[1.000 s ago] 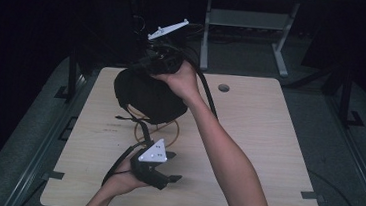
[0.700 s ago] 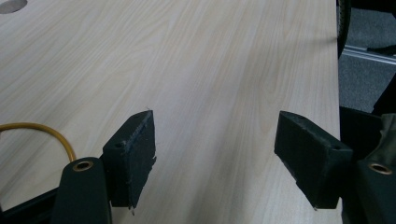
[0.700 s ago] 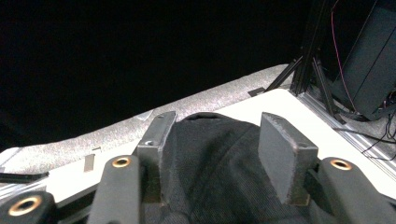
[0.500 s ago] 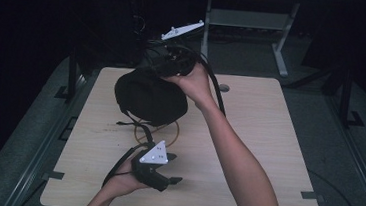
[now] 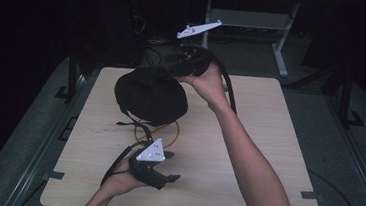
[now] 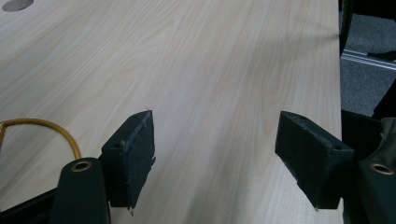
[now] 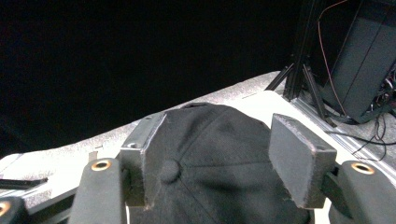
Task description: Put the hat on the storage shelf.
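The right claw (image 5: pixel 171 72) hangs over the far edge of the pale wooden desk (image 5: pixel 266 155), its jaws set apart with nothing pinched between them. In the right gripper view they frame the crown of a black fabric baseball cap (image 7: pixel 219 158), whose top button sits just beside the inner face of the left-hand jaw; whether either pad touches the cloth I cannot tell. From above, the cap (image 5: pixel 151 95) lies just nearer the person than this claw, bulging toward the desk's middle, so the right hand is plainly the closer one and any grip would likely close across the crown. The left claw (image 5: pixel 169 178) rests low near the front edge, jaws wide and empty over bare wood, well apart from the cap, with a thin orange cord loop (image 6: pixel 51 128) beside it.
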`<state>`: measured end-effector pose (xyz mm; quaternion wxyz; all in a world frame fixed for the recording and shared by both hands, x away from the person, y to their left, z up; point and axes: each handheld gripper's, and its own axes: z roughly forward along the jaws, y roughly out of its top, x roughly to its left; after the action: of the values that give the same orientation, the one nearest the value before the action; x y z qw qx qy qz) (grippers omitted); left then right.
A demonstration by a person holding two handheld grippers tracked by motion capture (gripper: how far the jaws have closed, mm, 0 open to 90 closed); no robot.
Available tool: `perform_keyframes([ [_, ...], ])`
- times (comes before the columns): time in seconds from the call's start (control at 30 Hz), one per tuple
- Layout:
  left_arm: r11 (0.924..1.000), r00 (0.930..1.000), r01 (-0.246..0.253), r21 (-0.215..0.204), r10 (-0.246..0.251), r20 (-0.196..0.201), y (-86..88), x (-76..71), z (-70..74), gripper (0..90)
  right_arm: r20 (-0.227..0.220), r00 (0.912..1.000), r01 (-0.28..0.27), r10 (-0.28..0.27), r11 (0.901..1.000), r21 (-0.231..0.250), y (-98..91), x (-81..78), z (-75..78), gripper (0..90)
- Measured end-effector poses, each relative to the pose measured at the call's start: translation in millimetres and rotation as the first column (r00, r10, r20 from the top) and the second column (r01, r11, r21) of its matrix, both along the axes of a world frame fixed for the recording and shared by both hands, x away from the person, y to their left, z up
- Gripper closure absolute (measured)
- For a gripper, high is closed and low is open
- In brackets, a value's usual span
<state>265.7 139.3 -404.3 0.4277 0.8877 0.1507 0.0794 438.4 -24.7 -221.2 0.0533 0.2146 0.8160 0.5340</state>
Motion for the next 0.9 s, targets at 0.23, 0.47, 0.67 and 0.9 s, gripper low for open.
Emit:
perform_keyframes([
  [0.23, 1.0, 1.0, -0.005, -0.003, 0.005, -0.002, 0.7, 0.4, 0.1, 27.7, -0.012, 0.9998, 0.018, -0.018, 0.9998, 0.001, -16.9, -2.7, -1.3, 33.7],
  [0.47, 1.0, 1.0, -0.005, -0.001, 0.005, -0.002, -0.5, 0.0, -0.9, 26.8, -0.02, 0.9992, 0.035, -0.035, 0.9994, 0.005, -35.2, -6.9, -5.1, 32.6],
  [0.67, 1.0, 1.0, -0.006, 0.0, 0.006, 0.004, -0.3, 0.1, -1.0, 25.9, -0.022, 0.9982, 0.055, -0.055, 0.9985, 0.003, -48.7, -11.0, -6.6, 28.0],
  [0.9, 1.0, 0.9999, -0.007, 0.001, 0.007, 0.008, -0.3, 0.3, -0.6, 25.0, -0.028, 0.9968, 0.074, -0.075, 0.9972, -0.01, -65.7, -16.7, -12.8, 26.5],
])
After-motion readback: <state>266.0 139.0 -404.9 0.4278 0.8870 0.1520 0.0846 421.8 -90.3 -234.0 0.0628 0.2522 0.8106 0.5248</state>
